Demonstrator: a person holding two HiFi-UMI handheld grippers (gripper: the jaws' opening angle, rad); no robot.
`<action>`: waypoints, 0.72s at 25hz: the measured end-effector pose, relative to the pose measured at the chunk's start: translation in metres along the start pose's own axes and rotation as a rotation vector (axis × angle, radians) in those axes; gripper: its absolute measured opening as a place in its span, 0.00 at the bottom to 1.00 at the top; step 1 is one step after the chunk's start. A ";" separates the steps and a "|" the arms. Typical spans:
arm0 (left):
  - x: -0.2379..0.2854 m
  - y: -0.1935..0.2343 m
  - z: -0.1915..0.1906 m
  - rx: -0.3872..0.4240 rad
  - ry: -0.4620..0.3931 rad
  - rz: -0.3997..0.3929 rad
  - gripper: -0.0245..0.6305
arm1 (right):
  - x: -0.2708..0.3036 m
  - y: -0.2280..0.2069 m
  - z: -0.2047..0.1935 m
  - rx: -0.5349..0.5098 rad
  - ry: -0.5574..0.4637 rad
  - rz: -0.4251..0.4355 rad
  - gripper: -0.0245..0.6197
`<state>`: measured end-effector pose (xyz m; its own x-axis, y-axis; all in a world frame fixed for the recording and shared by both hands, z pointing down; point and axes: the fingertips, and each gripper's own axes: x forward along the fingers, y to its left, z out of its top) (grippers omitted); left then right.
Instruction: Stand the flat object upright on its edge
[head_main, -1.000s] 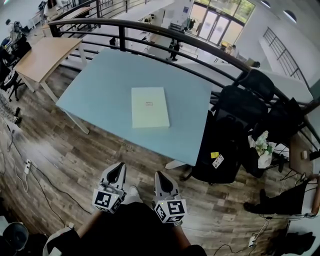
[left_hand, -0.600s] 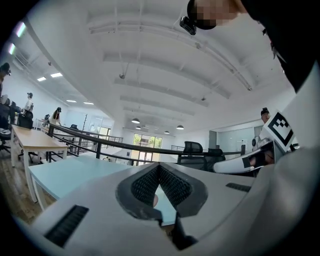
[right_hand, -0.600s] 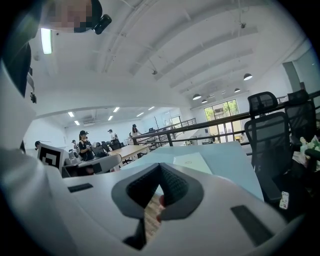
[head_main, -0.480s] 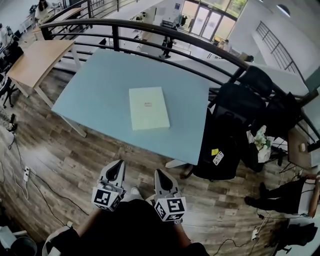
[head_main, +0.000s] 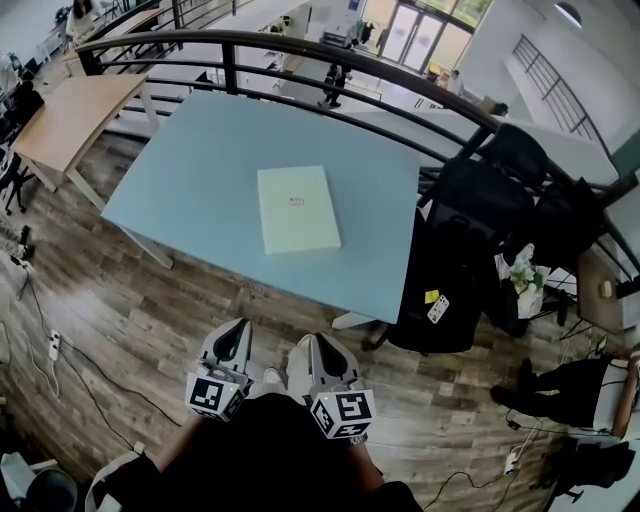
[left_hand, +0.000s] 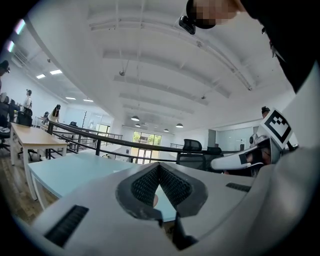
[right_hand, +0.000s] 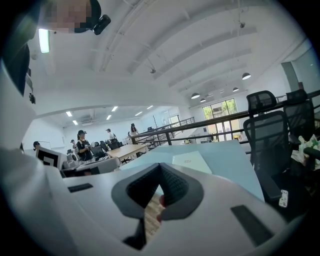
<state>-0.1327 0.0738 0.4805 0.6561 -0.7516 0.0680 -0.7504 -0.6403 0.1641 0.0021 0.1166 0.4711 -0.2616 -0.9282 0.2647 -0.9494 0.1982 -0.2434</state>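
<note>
Left tool (head_main: 239, 331) and right tool (head_main: 313, 346), both closed with jaw tips meeting and nothing between them, are held side by side over the floor (head_main: 130, 320), short of the near edge of the tabletop (head_main: 190, 160). The flat object (head_main: 298, 208) lies face-down-flat near the middle of the tabletop, ahead of both tools and well apart from them; from the right tool it shows as a pale sheet beyond the jaw tips (right_hand: 191, 161).

Likely hazards:
- With the jaws closed, neither tool can take an edge, so contact would only push the flat object across the smooth tabletop.
- No gap shows beneath it, so a jaw may skate over the top instead of getting under.
- Once raised, its thin edge gives little footing. A release off vertical would probably let it fall flat again.
- The chair (head_main: 470, 225), ahead and right of the right tool, crowds that side of the approach.
</note>
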 end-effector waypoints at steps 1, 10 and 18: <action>0.000 0.001 0.001 0.001 -0.001 0.006 0.04 | 0.001 -0.001 0.000 0.002 0.000 0.002 0.05; 0.012 0.014 0.007 0.006 0.002 0.055 0.04 | 0.023 -0.011 0.013 0.005 -0.007 0.034 0.05; 0.040 0.021 0.011 0.016 0.020 0.073 0.04 | 0.051 -0.029 0.012 0.018 0.018 0.061 0.05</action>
<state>-0.1232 0.0282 0.4755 0.6010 -0.7931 0.0990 -0.7974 -0.5865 0.1422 0.0185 0.0593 0.4801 -0.3226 -0.9086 0.2653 -0.9282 0.2486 -0.2769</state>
